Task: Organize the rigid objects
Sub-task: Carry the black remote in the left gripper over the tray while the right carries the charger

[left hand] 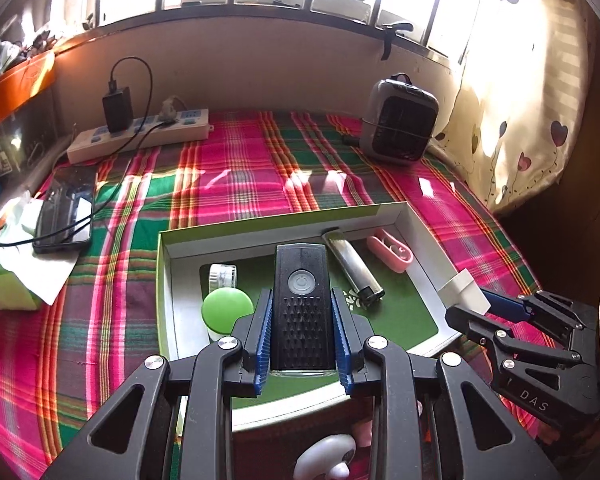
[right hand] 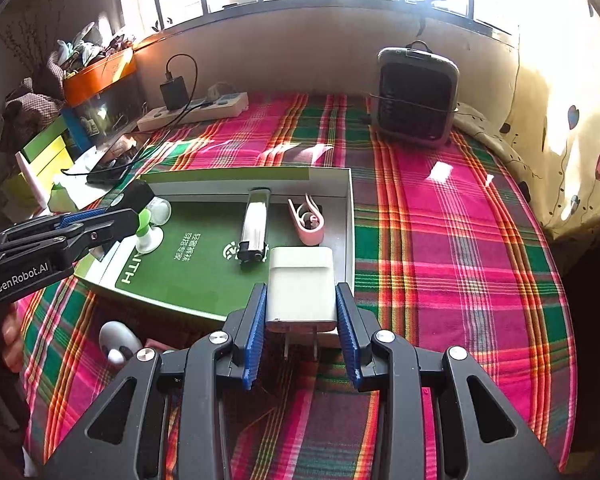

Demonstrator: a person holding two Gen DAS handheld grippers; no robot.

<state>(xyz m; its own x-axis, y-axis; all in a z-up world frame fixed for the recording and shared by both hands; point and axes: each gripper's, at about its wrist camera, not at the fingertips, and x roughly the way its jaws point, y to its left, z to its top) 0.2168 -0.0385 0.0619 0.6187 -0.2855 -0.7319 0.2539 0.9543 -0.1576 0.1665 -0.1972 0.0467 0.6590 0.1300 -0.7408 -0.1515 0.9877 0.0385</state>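
Observation:
My left gripper (left hand: 301, 294) is shut on a black device with a round power button (left hand: 302, 280) and holds it over the green-floored box (left hand: 164, 280). On the box floor lie a silver lighter (left hand: 352, 266), a pink clip (left hand: 390, 250), a green-lidded jar (left hand: 226, 308) and a small clear pot (left hand: 222, 276). My right gripper (right hand: 301, 286) is shut on a white charger plug (right hand: 301, 276), prongs toward the camera, above the box's near right corner (right hand: 350, 216). Each gripper also shows in the other view: right gripper (left hand: 470, 304), left gripper (right hand: 120, 212).
The box sits on a pink and green plaid cloth (right hand: 440, 240). A small white gadget (right hand: 118, 340) lies in front of the box. At the back are a power strip (left hand: 140, 136), a charging phone (left hand: 66, 208), a tissue pack (left hand: 16, 276) and a grey heater (left hand: 400, 120). A curtain (left hand: 520, 100) hangs at right.

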